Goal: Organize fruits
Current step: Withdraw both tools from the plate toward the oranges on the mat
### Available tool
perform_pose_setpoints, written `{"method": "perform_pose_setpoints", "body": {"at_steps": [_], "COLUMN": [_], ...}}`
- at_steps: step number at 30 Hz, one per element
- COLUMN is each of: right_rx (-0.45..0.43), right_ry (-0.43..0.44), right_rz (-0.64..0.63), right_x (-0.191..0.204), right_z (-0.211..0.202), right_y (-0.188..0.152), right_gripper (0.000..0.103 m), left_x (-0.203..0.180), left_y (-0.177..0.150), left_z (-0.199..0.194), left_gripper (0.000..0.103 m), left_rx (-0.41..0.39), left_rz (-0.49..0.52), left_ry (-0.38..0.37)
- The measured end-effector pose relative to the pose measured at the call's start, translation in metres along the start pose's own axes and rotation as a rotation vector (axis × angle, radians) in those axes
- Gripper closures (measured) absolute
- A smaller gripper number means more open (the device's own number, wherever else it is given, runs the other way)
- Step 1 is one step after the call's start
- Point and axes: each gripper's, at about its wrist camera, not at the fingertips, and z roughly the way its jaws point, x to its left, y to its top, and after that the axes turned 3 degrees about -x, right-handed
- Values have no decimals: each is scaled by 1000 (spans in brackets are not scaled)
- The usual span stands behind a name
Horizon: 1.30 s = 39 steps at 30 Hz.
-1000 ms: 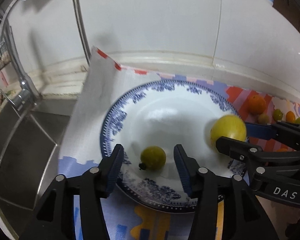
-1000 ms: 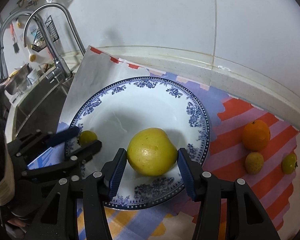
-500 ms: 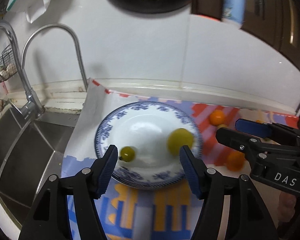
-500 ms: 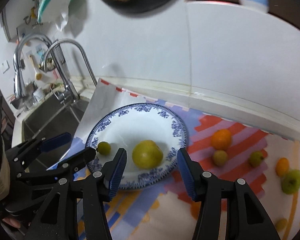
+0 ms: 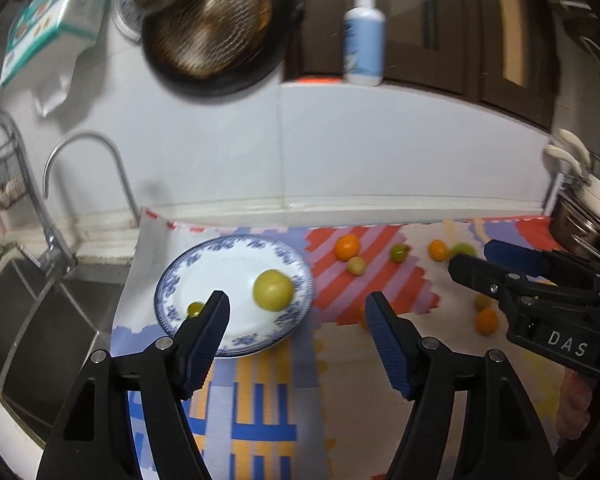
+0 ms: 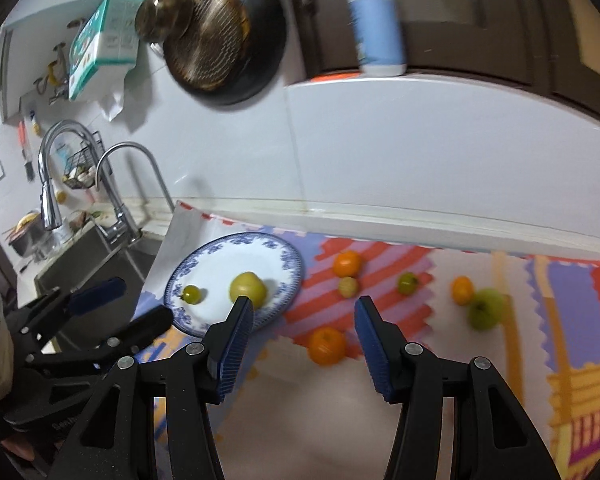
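Note:
A blue-and-white plate (image 5: 172, 280) lies on the patterned mat near the sink. On it rest a large yellow fruit (image 5: 273, 290) and a small green fruit (image 5: 195, 309). My left gripper (image 5: 297, 304) hovers above and short of the plate; its jaws are opening with nothing between them. My right gripper (image 6: 304, 308) is open and empty, raised over the mat to the right of the plate (image 6: 288, 256). Loose on the mat lie an orange (image 6: 327, 346), another orange (image 6: 347, 263), a green apple (image 6: 486, 308) and several smaller fruits.
A steel sink (image 5: 28, 312) with curved taps (image 5: 84, 148) sits left of the mat. A dark pan (image 5: 216, 28) hangs on the white wall beside a white bottle (image 5: 363, 36) on a ledge. A metal pot (image 5: 580, 224) stands at the far right.
Both grippers have pulled back and risen away from the plate, leaving the yellow and the small green fruit on it. The left jaws have spread wider.

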Motion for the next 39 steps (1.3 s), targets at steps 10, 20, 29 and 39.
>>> {"method": "perform_pose_setpoints", "body": {"at_steps": [10,20,29,39], "right_rx": [-41,-83,18,122], "right_ry": [-168,-304,-321,-318], "right_rz": [57,115,201,251], "right_x": [-32,-52,-79,-103], "right_z": [-58,-65,-28,17], "right_y": [-29,-42,-59,-75], "right_gripper": [49,49,49,49], "left_x": [-35,-46,-53,-62], "left_y": [-9,-16,-21,-33], "left_z": [-23,-1,42,100], "left_gripper": [25,19,20,22], "left_rx": [-74,-36,20,109], "left_rz": [47,69,112,135], "left_ry": [11,-4,-38,-81]}}
